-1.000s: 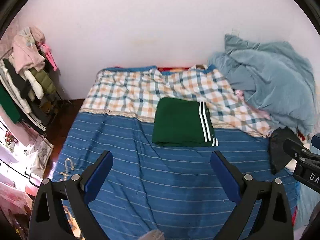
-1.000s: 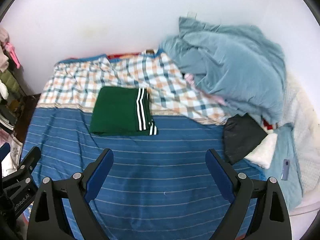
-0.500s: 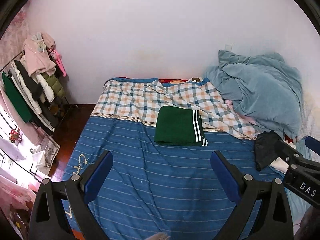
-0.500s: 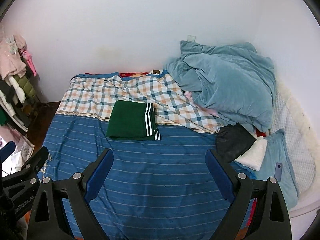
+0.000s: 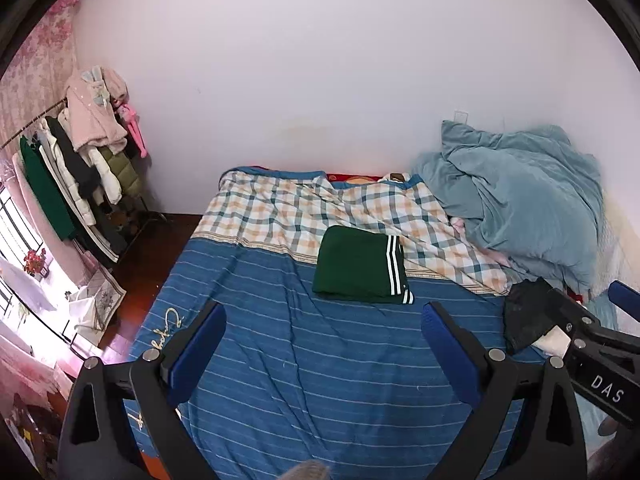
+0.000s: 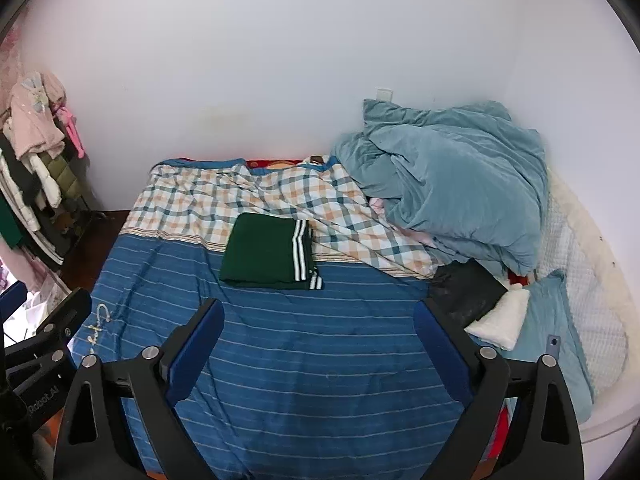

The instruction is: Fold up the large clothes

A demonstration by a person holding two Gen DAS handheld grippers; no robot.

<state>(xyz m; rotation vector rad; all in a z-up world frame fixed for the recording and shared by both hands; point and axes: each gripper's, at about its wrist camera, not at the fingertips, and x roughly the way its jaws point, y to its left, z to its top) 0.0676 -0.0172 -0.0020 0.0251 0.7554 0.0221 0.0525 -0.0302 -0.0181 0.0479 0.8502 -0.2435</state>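
Now pulled back from the bed [image 5: 304, 364]: green garment [image 5: 358, 265] smaller in view, folded square across the plaid-blue seam. Left tool [image 5: 323, 354] and right tool [image 6: 318, 350] both spread wide, gripping nothing. Fold apparently done.

A lived-in home bedroom: a bed [image 5: 320, 360] in blue striped sheets fills the floor, a rumpled teal duvet [image 5: 528, 208] heaped at its far right corner, a crowded clothes rack [image 5: 76, 184] against the left wall.
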